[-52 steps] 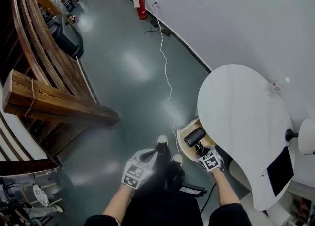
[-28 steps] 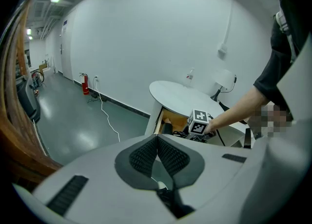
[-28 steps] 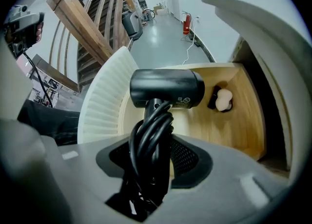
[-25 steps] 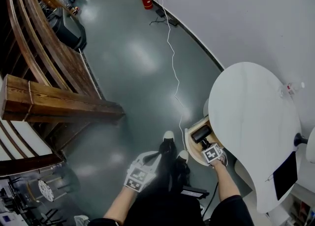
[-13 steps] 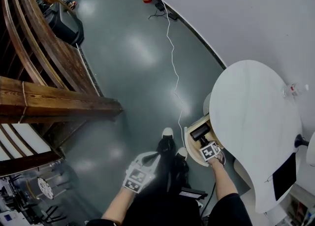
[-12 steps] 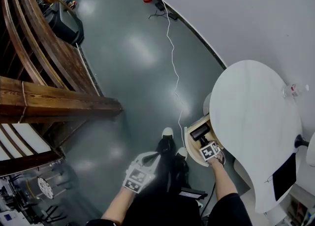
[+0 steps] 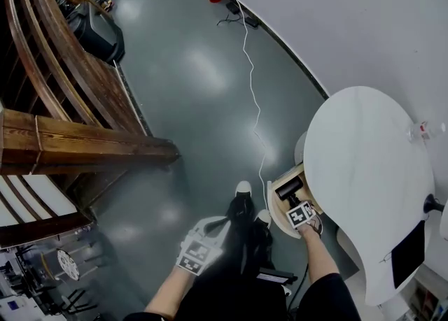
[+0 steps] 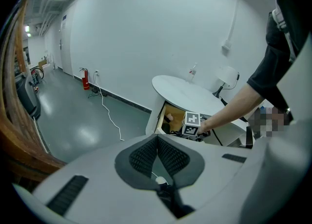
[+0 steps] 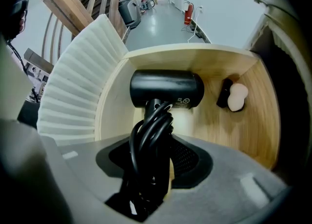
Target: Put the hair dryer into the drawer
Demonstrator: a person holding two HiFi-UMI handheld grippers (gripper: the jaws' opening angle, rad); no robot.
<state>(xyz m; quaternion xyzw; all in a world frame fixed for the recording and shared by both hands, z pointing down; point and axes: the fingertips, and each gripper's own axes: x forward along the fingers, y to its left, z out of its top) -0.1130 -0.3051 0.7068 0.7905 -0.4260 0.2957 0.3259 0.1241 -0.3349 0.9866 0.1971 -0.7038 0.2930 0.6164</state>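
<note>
Your right gripper (image 9: 155, 157) clamps the hair dryer (image 9: 165, 89) by its handle (cord bunched alongside), black body low inside the wooden drawer (image 9: 246, 128); your left gripper (image 8: 157, 145) hangs closed, empty

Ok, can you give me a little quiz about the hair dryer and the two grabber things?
1. True or false: the black hair dryer is outside the light wooden drawer.
2. Which one holds it by its handle? A the left gripper; B the right gripper; C neither.
3. Fill in: the left gripper's fingers are ___, with nothing between them.
Key: 1 false, it is inside the drawer; 2 B; 3 shut.
</note>
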